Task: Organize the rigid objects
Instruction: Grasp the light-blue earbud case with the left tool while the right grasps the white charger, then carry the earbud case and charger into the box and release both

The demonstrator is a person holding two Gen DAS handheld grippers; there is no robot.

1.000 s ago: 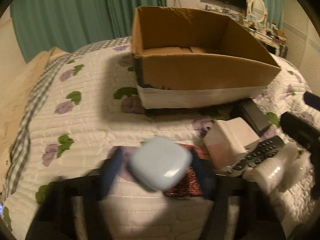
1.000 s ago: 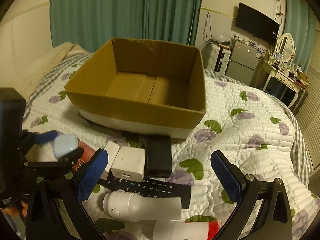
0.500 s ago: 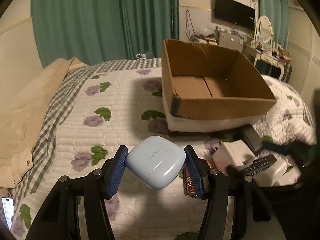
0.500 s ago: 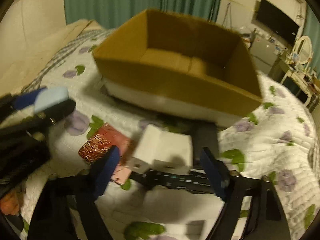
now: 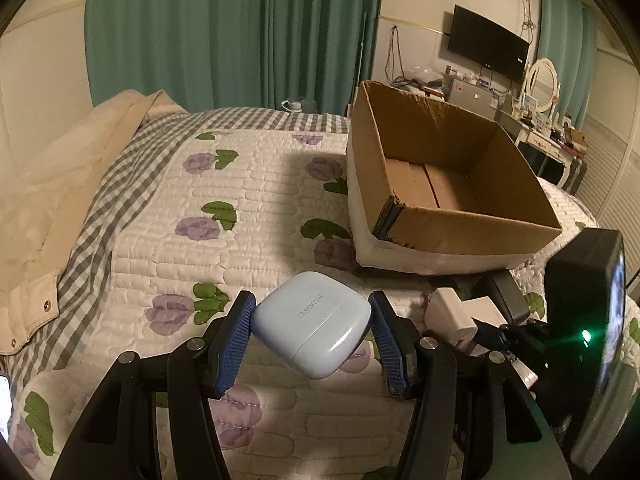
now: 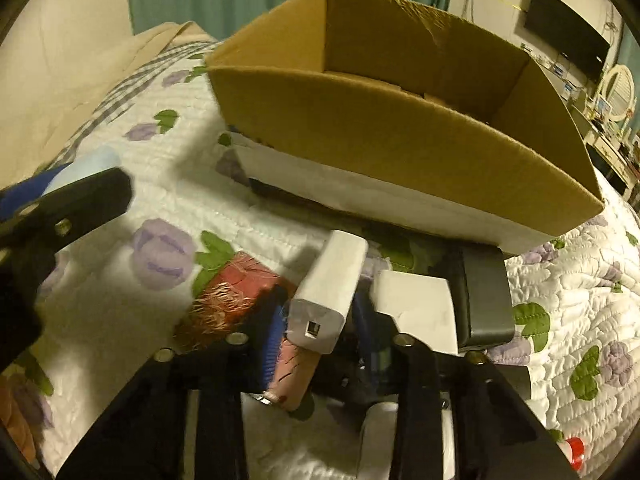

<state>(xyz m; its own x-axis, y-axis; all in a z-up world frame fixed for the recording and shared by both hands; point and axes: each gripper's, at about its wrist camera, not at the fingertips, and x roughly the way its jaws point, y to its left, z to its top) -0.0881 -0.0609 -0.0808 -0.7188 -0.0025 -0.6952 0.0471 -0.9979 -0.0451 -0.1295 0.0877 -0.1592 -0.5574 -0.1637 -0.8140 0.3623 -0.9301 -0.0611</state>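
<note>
Pale blue rounded earbud case (image 5: 313,325) clamped in left tool (image 5: 312,330) above quilted floral bed (image 5: 224,240), white oblong charger block (image 6: 326,294) gripped by right tool (image 6: 318,330), open brown cardboard box (image 5: 472,220) set just beyond.

Quilted bed (image 5: 248,240): cardboard box (image 5: 448,236), chargers (image 6: 416,312), coat (image 5: 52,184).

Floral quilt (image 5: 248,240) on bed; beige jacket (image 5: 52,184) at 9 o'clock; teal curtains (image 5: 232,36) at 12; wall TV (image 5: 486,48) at 2.

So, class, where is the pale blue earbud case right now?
In the left wrist view the pale blue earbud case sits clamped in the left gripper, above the floral quilt, short of the open cardboard box.
</note>
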